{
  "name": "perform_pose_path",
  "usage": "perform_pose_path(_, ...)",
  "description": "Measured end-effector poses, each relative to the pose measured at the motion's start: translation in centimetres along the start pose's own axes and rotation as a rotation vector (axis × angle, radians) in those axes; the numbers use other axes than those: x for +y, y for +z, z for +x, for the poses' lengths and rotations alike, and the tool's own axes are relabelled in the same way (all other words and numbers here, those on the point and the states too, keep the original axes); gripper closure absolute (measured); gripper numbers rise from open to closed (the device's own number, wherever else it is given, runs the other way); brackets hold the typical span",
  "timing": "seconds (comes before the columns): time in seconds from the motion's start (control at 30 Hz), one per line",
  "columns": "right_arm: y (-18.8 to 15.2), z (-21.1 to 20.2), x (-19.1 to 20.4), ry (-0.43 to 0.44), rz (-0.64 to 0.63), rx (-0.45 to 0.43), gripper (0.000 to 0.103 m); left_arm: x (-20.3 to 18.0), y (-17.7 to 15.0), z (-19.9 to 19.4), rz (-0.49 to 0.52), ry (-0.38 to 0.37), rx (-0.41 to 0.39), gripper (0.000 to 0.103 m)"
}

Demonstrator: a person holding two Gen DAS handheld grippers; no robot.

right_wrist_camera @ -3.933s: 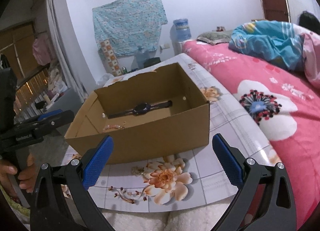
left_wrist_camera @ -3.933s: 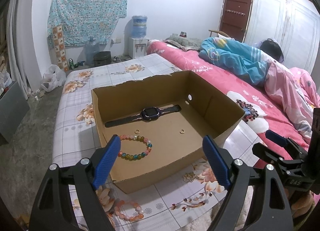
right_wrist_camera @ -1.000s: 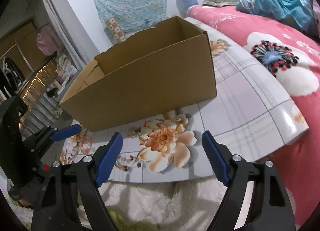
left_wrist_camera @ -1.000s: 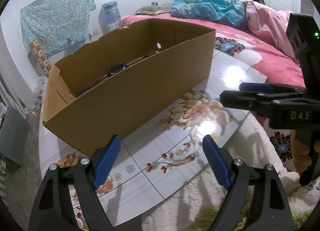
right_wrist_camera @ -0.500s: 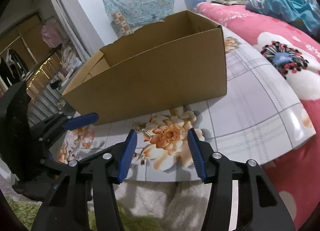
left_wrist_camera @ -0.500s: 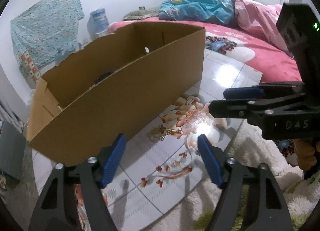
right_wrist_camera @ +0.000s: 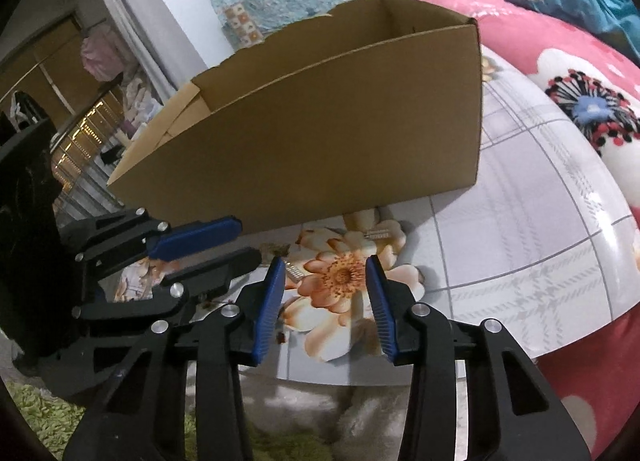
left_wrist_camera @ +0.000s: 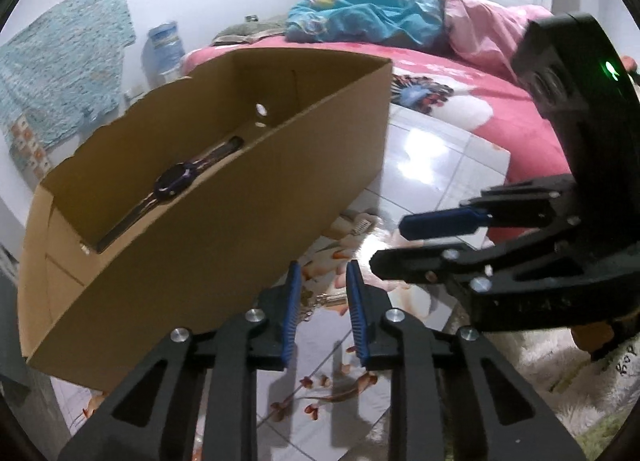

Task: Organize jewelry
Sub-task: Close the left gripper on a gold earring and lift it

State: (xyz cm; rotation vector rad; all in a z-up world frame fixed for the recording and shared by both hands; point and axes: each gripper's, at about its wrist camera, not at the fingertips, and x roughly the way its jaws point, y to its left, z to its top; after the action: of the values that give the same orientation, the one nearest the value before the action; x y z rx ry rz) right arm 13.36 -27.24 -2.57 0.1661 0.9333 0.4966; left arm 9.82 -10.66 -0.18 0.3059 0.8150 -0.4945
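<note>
A small gold chain piece (left_wrist_camera: 320, 301) lies on the flowered table top just in front of the cardboard box (left_wrist_camera: 224, 253). My left gripper (left_wrist_camera: 322, 267) straddles it. Its jaws are closing, and a narrow gap still shows between each blue pad and the piece. A dark wristwatch (left_wrist_camera: 176, 181) lies inside the box. My right gripper (right_wrist_camera: 325, 261) hovers over the orange flower print, its jaws also closing with nothing gripped. A small silver piece (right_wrist_camera: 294, 273) lies by its left pad, and another silver piece (right_wrist_camera: 378, 235) lies nearer the box. The left gripper (right_wrist_camera: 246, 241) shows at its left.
The table (right_wrist_camera: 520, 221) carries a glossy flowered cloth and ends close below the grippers, over a shaggy rug (right_wrist_camera: 40, 413). A pink bed (left_wrist_camera: 500, 113) adjoins the table on the right, with a person (left_wrist_camera: 400, 9) lying on it. The right gripper (left_wrist_camera: 388, 243) crowds the left one.
Both grippers have come down toward the table in front of the box and their jaws have narrowed a lot. The left one now has the gold piece between its pads.
</note>
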Motion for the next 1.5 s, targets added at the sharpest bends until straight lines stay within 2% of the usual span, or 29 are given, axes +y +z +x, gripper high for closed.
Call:
perform_pose_path(0.2, 0.0, -0.7, -1.0, -0.011, 0.037, -0.019, 0.063, -0.5, 0.0, 0.8, 0.03, -0.02, 0.021, 0.081)
perform_pose_path(0.4, -0.2, -0.8, -1.2, -0.009, 0.05, -0.02, 0.063, -1.0, -0.2, 2.5, 0.061, -0.02, 0.089, 0.081)
perform_pose_path(0.6, -0.5, -1.2, -1.7, -0.011, 0.06, -0.025, 0.063, -0.9, -0.5, 4.0, 0.027, -0.009, 0.136, 0.081)
perform_pose_path(0.83, -0.9, -1.8, -2.4, -0.011, 0.075, -0.029, 0.063, -0.5, -0.7, 4.2, -0.001, -0.013, 0.12, 0.081)
perform_pose_path(0.97, -0.8, -1.7, -2.2, -0.011, 0.074, -0.033, 0.063, -0.5, -0.8, 4.2, 0.002, -0.011, 0.114, 0.09)
perform_pose_path(1.27, -0.9, -2.4, -2.1, -0.023, 0.079, -0.046, 0.063, -0.7, -0.9, 4.1, -0.005, -0.024, 0.107, 0.092)
perform_pose_path(1.5, -0.8, -2.6, -1.8, -0.028, 0.069, -0.053, 0.063, -0.1, -1.0, 2.4, -0.023, -0.026, 0.072, 0.092)
